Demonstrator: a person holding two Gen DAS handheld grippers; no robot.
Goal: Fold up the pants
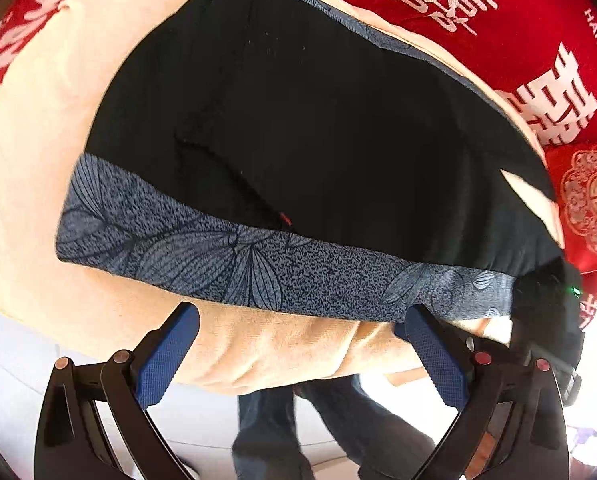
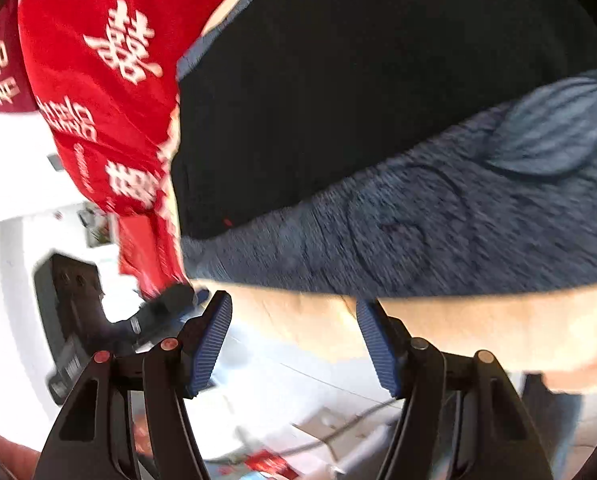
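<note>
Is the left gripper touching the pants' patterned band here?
Cannot tell. In the left wrist view the left gripper is open; one fingertip overlaps the band's lower edge on the pants, but contact or a gap isn't plain.

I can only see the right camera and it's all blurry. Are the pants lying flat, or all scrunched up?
Observer: Pretty flat. In the left view the pants are spread out on a peach blanket.
Child: Is the other gripper holding them?
Observer: No. The left gripper has its jaws wide open, just short of the patterned band along the near edge.
Child: What's behind the pants?
Observer: A red cloth with white characters and the words HAPPY WEDDING, and a small red cushion beside it.
</note>
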